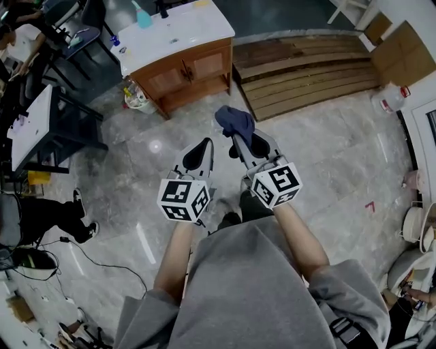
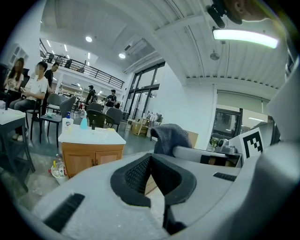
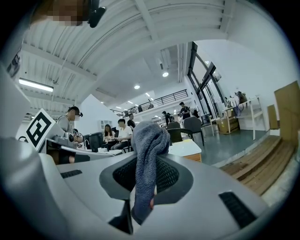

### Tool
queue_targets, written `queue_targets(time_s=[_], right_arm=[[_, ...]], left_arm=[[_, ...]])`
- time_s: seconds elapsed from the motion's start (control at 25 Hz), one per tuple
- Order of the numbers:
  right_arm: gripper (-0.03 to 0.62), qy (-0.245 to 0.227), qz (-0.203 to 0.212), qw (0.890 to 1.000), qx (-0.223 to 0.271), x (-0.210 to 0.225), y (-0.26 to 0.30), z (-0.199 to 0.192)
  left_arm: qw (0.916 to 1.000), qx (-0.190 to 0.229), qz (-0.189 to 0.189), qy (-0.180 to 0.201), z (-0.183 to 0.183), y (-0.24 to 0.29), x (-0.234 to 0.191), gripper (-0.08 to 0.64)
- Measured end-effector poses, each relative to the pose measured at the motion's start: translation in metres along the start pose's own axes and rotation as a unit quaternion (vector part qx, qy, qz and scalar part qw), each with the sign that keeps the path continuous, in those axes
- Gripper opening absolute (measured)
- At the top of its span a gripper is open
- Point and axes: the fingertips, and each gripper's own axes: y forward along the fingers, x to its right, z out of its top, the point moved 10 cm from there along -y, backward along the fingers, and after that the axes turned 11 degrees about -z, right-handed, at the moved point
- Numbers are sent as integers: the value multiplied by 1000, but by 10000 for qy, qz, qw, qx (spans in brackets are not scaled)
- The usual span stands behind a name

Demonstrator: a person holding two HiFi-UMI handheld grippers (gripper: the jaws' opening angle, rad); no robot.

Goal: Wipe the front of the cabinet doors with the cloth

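Note:
A wooden cabinet [image 1: 185, 73] with a white top stands a few steps ahead on the grey floor, its two doors [image 2: 91, 158] facing me. Both grippers are held in mid-air well short of it. My right gripper [image 1: 243, 138] is shut on a dark blue-grey cloth [image 1: 235, 121], which stands up from between the jaws and drapes over them [image 3: 149, 150]. My left gripper [image 1: 199, 148] is beside it on the left, its black pads [image 2: 136, 176] closed together with nothing between them. The cloth [image 2: 168, 137] also shows in the left gripper view.
A blue spray bottle [image 1: 143, 17] stands on the cabinet top, and a small bin with bottles [image 1: 136, 99] sits at its left foot. Wooden pallets [image 1: 306, 75] and cardboard [image 1: 402, 51] lie to the right. Tables, chairs and seated people [image 1: 37, 116] fill the left.

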Motion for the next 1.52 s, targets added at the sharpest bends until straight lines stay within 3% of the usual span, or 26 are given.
queue_targets(time_s=[0.36, 0.96, 1.24, 1.52], right_arm=[[57, 107, -18, 9998, -151, 37, 53, -5], [56, 447, 130, 9982, -384, 128, 153, 4], [57, 558, 238, 9973, -416, 134, 175, 3], [56, 624, 95, 9970, -446, 132, 209, -9]], left_arm=[[9999, -153, 43, -20, 7, 51, -33, 8], [9980, -461, 422, -122, 38, 160, -85, 8], [9972, -551, 502, -94, 44, 177, -100, 8], [9969, -619, 486, -49, 42, 190, -137, 8]])
